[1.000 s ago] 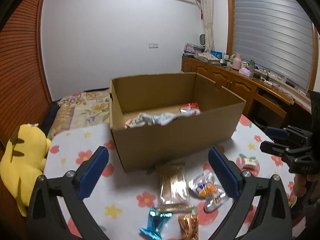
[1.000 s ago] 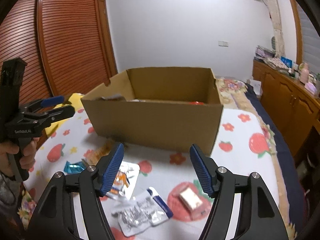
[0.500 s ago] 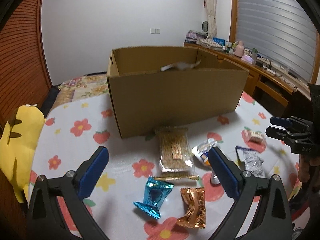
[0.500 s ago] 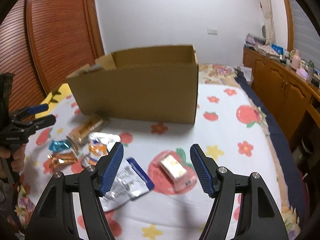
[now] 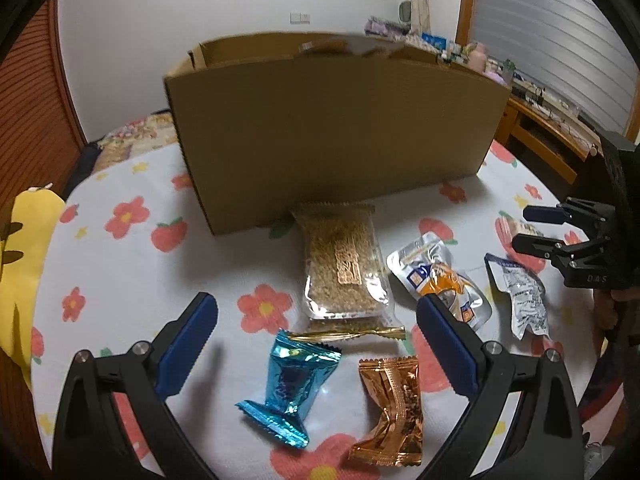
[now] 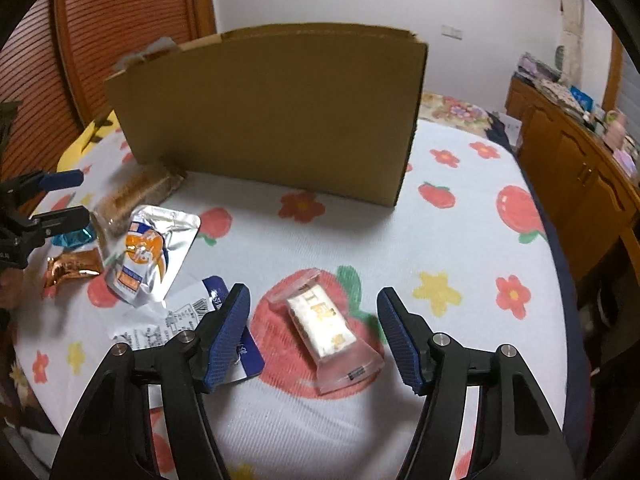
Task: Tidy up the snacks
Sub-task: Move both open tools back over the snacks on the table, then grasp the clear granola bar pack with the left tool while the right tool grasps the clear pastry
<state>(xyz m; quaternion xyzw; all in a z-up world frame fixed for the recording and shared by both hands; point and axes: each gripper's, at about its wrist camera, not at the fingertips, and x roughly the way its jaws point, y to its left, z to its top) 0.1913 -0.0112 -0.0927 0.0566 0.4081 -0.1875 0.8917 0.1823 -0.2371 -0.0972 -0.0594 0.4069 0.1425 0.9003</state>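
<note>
A cardboard box (image 5: 332, 132) stands on the flowered tablecloth (image 5: 120, 272). In front of it lie a grain bar (image 5: 344, 268), a blue foil wrapper (image 5: 294, 384), a copper foil wrapper (image 5: 390, 408), a silver pouch (image 5: 440, 280) and a white-and-blue sachet (image 5: 520, 296). My left gripper (image 5: 316, 312) is open just above the blue wrapper and the grain bar, holding nothing. My right gripper (image 6: 312, 308) is closing a little around a white bar in clear wrap (image 6: 324, 328); its pads do not touch the bar. The sachet (image 6: 180, 324) lies under its left finger.
A yellow plush toy (image 5: 24, 264) lies at the table's left edge. A wooden cabinet (image 6: 580, 168) with clutter on top runs along the right wall. Slatted wooden doors (image 6: 120, 20) stand behind the box. The table's right edge (image 6: 560, 280) drops off near the cabinet.
Both grippers have come down and tilted toward the table. The box's inside has gone out of sight and the snacks look larger. The white bar now lies between the right jaws.
</note>
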